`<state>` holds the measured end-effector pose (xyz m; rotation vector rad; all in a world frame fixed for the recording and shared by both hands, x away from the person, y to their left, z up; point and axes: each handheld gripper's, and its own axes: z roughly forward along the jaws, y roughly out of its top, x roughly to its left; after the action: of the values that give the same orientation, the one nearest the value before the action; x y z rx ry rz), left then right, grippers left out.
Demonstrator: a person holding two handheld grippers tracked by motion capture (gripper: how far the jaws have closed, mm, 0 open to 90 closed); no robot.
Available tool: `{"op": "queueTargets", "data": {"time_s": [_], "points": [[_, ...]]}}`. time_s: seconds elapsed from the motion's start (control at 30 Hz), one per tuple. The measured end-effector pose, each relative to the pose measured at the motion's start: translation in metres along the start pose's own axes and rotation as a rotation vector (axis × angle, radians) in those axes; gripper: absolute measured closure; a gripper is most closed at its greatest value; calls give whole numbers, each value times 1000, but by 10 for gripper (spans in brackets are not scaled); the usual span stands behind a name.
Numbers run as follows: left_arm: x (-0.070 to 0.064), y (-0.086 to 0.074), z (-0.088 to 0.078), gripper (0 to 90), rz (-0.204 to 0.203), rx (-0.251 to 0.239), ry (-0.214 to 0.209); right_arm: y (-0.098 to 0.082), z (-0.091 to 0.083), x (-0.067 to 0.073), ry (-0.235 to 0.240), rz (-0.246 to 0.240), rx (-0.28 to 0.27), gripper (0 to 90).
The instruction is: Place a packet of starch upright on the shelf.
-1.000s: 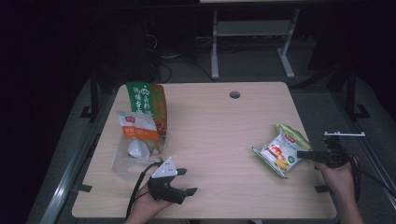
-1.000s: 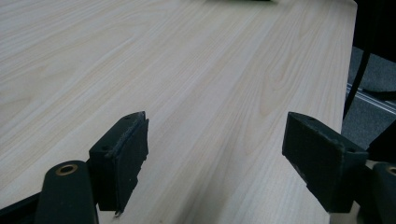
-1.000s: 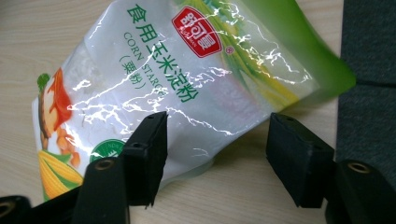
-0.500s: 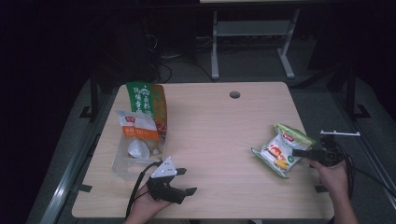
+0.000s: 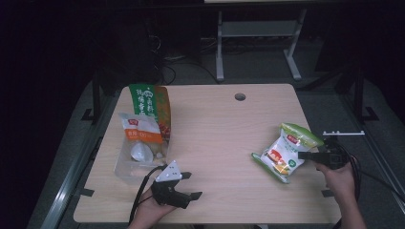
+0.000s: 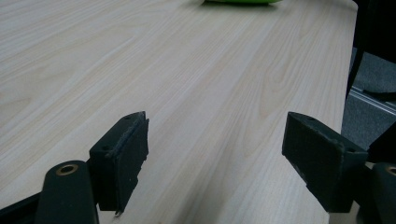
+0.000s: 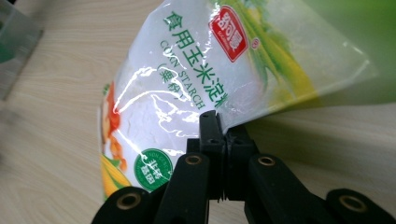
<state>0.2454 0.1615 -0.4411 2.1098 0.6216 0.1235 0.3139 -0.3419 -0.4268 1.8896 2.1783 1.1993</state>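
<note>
Pinching the edge of the corn starch bag (image 7: 187, 84), the right claw (image 7: 219, 128) has just been closing, and its jaws now clamp the plastic rim between them. In the high view that bag (image 5: 285, 151) sits at the right side of the counter (image 5: 215, 129), one end tilted up off the wood. The left claw (image 5: 187, 185) rests near the front edge with its jaws wide apart and nothing between them, just beside a clear container (image 5: 125, 168) holding other packets.
</note>
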Motion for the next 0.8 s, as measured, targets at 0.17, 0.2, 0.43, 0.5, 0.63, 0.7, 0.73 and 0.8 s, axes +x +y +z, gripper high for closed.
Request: {"op": "queueTargets", "data": {"time_s": [0.17, 0.2, 0.43, 0.5, 0.63, 0.7, 0.73, 0.8], "points": [[1, 1, -1, 222, 5, -5, 3, 11, -9, 25, 25, -73, -21, 889], [1, 0, -1, 222, 5, -6, 2, 14, -10, 33, 20, -95, -23, 889], [1, 0, -2, 222, 0, -7, 1, 24, -13, 79, 26, -241, 4, 892], [1, 0, -3, 223, -1, -9, 2, 25, -12, 91, 29, -278, 10, 893], [2, 0, -4, 224, -7, -14, 0, 29, -10, 115, 34, -342, 16, 894], [3, 0, -3, 224, -7, -18, 0, 31, -7, 127, 36, -375, 16, 894], [2, 0, -3, 224, -10, -19, 0, 32, -6, 133, 34, -395, 17, 895], [3, 0, -3, 224, -7, -16, -4, 32, -4, 144, 42, -423, 16, 895]]}}
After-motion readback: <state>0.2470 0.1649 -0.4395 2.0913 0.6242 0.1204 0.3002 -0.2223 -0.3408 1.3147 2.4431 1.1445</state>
